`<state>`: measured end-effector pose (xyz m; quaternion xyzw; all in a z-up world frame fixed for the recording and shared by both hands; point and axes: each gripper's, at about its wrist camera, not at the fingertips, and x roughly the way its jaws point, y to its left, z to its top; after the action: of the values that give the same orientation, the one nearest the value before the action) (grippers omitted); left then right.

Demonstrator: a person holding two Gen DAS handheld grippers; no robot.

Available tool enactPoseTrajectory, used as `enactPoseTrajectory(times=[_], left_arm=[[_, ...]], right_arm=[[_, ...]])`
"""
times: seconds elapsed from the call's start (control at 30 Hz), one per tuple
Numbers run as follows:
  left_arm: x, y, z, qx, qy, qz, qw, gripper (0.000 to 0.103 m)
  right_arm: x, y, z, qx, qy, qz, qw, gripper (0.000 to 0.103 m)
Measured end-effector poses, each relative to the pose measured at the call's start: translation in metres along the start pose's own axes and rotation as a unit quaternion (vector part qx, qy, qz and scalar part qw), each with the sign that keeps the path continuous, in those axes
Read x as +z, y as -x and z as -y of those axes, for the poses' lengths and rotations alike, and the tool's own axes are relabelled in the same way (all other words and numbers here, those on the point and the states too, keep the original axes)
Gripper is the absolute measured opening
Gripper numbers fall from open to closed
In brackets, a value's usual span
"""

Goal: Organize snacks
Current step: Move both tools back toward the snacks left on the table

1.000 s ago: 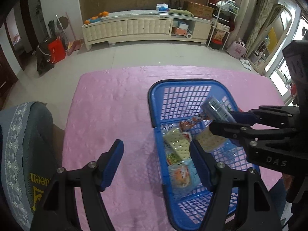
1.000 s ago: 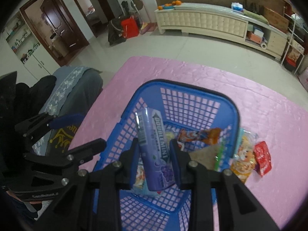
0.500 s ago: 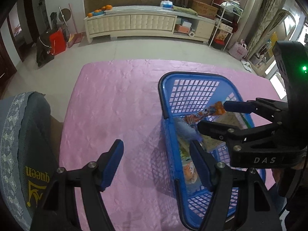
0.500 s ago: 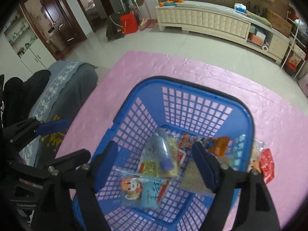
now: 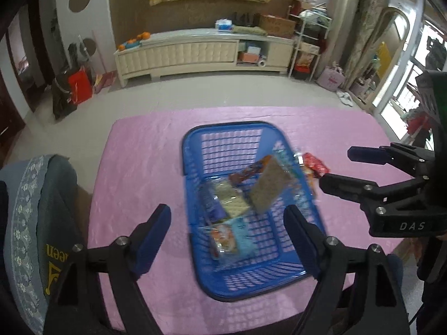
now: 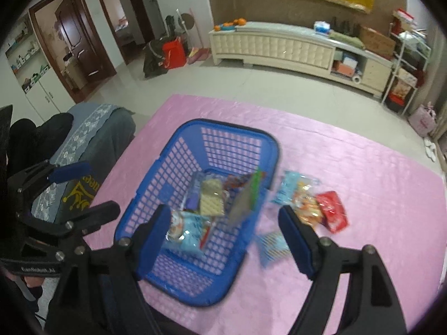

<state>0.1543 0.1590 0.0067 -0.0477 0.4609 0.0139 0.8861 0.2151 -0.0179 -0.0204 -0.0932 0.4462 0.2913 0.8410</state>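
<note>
A blue plastic basket (image 5: 192, 156) (image 6: 156, 187) stands on the pink tablecloth and holds several snack packets, among them the purple gum packet (image 5: 210, 204) and a pale cracker pack (image 6: 212, 202). My left gripper (image 5: 226, 230) is open and empty above the basket's near end. My right gripper (image 6: 225, 233) is open and empty above the basket's right rim. A red packet (image 6: 332, 212), an orange packet (image 6: 306, 209) and a small blue packet (image 6: 272, 244) lie on the cloth right of the basket.
The pink table (image 5: 145, 156) drops off at its left and far edges. A grey chair with a patterned cover (image 5: 30, 212) stands at the table's left. A long white cabinet (image 5: 195, 53) lines the far wall across open floor.
My right gripper opened and dropped the purple gum packet into the basket. Both grippers then pulled back and up, the right one shifting to the right of the basket.
</note>
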Motion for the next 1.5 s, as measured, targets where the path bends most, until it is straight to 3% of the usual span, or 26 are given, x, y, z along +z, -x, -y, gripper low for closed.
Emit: enactPoseTrajectory(times=[0.3,0.63,1.07,1.23,1.5], left_arm=[[0.003,0.014,0.071,-0.031,-0.035,0.007,0.9989,0.081],[0.000,-0.009,0.147,-0.047,-0.085,-0.011,0.9952,0.081],[-0.001,-0.075,0.208,-0.048,-0.131,-0.085,0.9865,0.081],[0.004,-0.109,0.216,-0.017,-0.148,-0.105,0.9832,0.081],[-0.010,-0.154,0.212,0.010,-0.092,-0.104,0.9903,0.081]], right_arm=[[-0.034,0.050,0.047,-0.042,-0.032,0.013,0.999,0.085],[-0.071,0.073,0.118,-0.056,-0.081,0.012,0.995,0.085],[-0.103,0.047,0.179,-0.057,-0.087,-0.035,0.994,0.085],[-0.108,0.026,0.197,-0.055,-0.090,-0.050,0.993,0.085],[-0.110,-0.017,0.218,-0.039,-0.063,-0.038,0.997,0.085]])
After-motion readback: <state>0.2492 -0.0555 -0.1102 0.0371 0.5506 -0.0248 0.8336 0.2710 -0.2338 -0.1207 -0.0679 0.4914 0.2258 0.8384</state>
